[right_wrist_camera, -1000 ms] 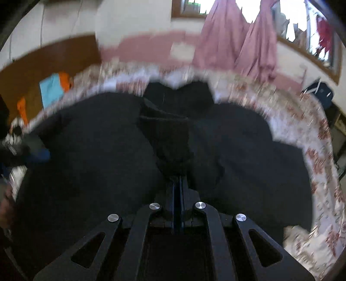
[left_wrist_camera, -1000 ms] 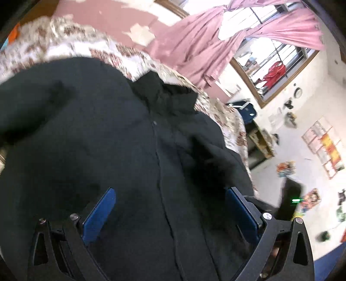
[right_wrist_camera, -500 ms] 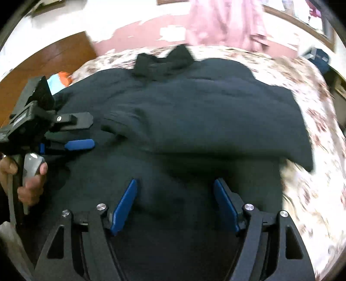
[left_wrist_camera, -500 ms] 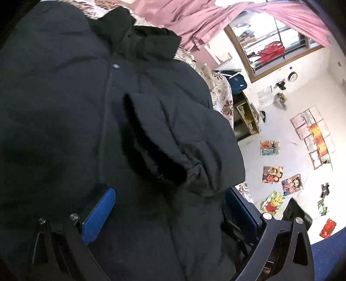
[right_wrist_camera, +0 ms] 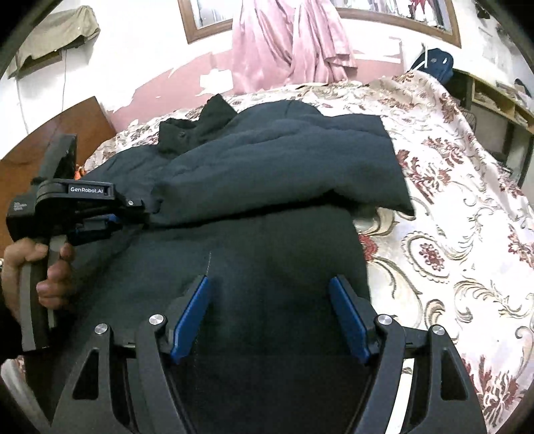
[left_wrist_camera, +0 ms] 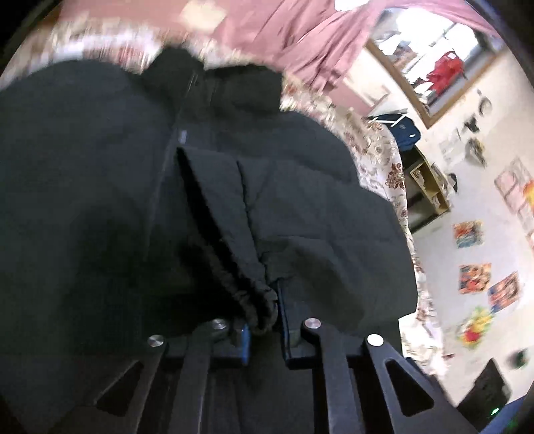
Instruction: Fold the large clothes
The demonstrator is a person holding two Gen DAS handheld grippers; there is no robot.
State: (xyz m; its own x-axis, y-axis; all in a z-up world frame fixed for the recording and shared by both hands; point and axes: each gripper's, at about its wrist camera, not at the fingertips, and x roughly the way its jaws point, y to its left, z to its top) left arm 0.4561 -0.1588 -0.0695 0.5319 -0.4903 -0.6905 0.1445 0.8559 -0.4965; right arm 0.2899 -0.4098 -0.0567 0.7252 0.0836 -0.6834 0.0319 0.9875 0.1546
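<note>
Since half a second ago the left gripper [left_wrist_camera: 263, 320] has gone from wide open to jaws clamped on the elastic cuff [left_wrist_camera: 248, 300] of the black jacket [right_wrist_camera: 267, 173], while the right gripper [right_wrist_camera: 268, 317] keeps its jaws spread apart above the jacket's lower body, holding nothing. From the right wrist view, the sleeve [right_wrist_camera: 283, 167] lies folded across the jacket's chest, running from the right shoulder toward the left gripper [right_wrist_camera: 133, 213], which a bare hand [right_wrist_camera: 40, 267] holds by its grip. The jacket lies flat on a bed, collar [right_wrist_camera: 197, 130] toward the far wall, on a cream bedspread [right_wrist_camera: 450, 233] patterned with dark red flowers. Beyond the bed, a pink curtain [right_wrist_camera: 293, 43] hangs knotted below a wood-framed window [right_wrist_camera: 397, 16], and the wall beneath shows peeling pink paint [right_wrist_camera: 187, 83]. A brown wooden headboard [right_wrist_camera: 66, 123] stands at the left. A blue bag [right_wrist_camera: 434, 63] rests near a wooden shelf unit [right_wrist_camera: 494, 96] at the right. In the left wrist view, colourful posters [left_wrist_camera: 474, 277] hang on the white wall.
</note>
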